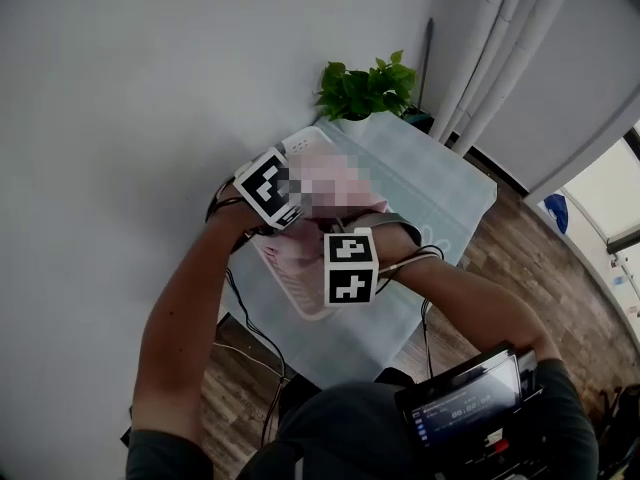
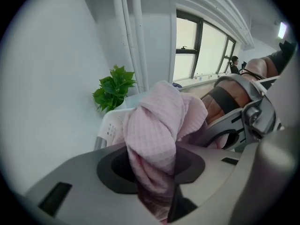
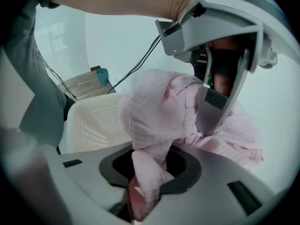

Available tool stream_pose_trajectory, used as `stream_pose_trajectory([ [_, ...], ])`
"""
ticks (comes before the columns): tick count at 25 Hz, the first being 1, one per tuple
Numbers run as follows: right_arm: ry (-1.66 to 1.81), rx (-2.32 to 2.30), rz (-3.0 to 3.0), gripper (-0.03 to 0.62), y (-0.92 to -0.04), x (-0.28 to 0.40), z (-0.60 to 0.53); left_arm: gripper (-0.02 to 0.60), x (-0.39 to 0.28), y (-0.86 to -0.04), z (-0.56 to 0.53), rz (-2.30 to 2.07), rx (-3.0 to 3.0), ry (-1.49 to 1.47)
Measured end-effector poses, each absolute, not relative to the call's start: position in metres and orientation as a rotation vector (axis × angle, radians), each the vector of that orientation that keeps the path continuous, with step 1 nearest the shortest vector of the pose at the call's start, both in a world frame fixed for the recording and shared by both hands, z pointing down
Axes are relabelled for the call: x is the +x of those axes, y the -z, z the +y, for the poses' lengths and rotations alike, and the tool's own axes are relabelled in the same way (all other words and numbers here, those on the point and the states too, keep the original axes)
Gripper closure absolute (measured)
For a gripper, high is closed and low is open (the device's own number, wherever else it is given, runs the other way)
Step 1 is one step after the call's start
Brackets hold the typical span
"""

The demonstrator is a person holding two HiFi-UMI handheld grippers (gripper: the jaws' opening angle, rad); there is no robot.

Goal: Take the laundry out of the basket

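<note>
Left gripper view: my left gripper pinches the pink cloth above the basket, my right gripper pinching it too. I'd lift both evenly to clear the rim.

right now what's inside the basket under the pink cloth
Only the pink cloth shows, bunched over the basket and pinched by the left gripper and right gripper. The cloth covers the basket's inside, so anything beneath is hidden.

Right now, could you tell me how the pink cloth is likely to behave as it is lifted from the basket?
Probably floppy: the pink cloth bunches and folds where the left gripper and right gripper pinch it. Likely light, hanging in loose drapes over the basket. Its trailing folds may snag the rim.
</note>
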State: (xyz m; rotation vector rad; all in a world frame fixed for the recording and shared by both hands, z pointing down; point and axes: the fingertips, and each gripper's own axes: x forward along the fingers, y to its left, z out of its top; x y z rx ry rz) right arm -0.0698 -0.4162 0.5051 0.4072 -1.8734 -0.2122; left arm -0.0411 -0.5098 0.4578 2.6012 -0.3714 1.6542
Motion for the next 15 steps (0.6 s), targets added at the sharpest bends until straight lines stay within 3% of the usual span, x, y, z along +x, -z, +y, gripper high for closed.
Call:
stream_pose_trajectory([
  [15, 0.636, 0.373, -1.956, 0.47, -0.389, -0.085, -0.368, 0.413, -0.079, -0.324, -0.445, -0.892, 2.597, -1.598],
])
